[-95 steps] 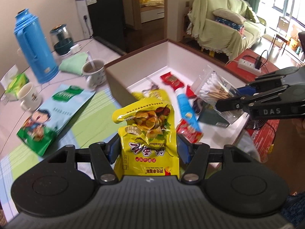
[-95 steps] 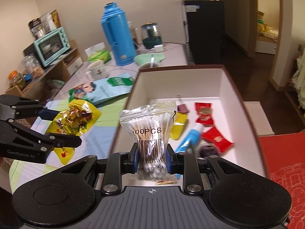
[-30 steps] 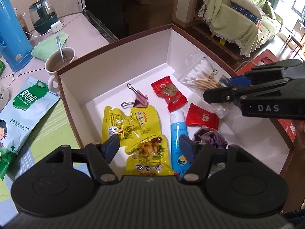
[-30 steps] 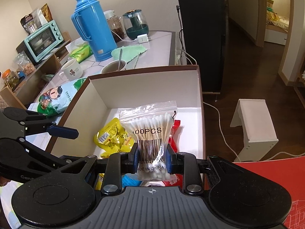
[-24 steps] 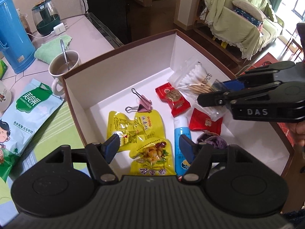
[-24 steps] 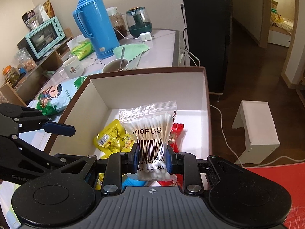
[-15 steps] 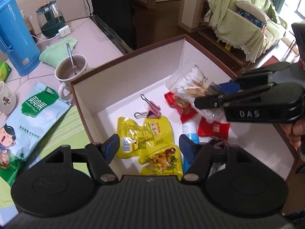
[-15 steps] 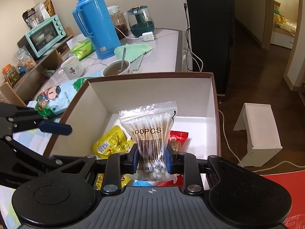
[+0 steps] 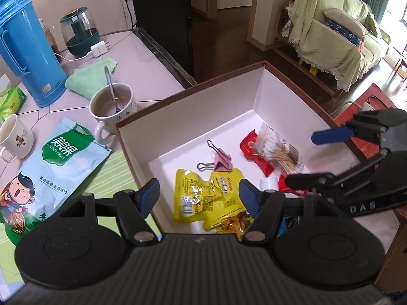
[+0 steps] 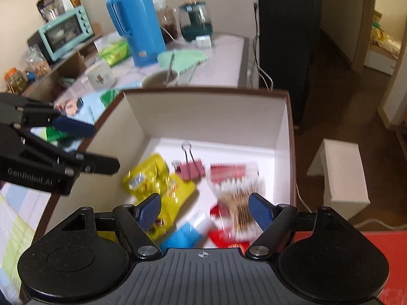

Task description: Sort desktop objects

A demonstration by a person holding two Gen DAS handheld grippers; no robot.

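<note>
A white box with a brown rim (image 9: 193, 106) (image 10: 203, 111) holds yellow snack packs (image 9: 206, 195) (image 10: 157, 178), a pink binder clip (image 9: 221, 161) (image 10: 190, 169), red packets (image 9: 250, 147), a blue tube (image 10: 185, 235) and a bag of cotton swabs (image 9: 279, 152) (image 10: 236, 198). My left gripper (image 9: 198, 198) is open and empty above the box's near left part. My right gripper (image 10: 204, 209) is open and empty just above the swab bag, which lies on the red packets.
On the table left of the box lie a green-and-blue snack bag (image 9: 51, 162), a mug with a spoon (image 9: 113, 104), a second mug (image 9: 15, 139), a blue thermos (image 9: 25, 50) and a green cloth (image 9: 91, 76). A white stool (image 10: 340, 170) stands right of the box.
My right gripper opened and let go of the cotton swab bag, which dropped into the box onto the red packets. My left gripper, open since releasing the yellow snack pack, drew back slightly.
</note>
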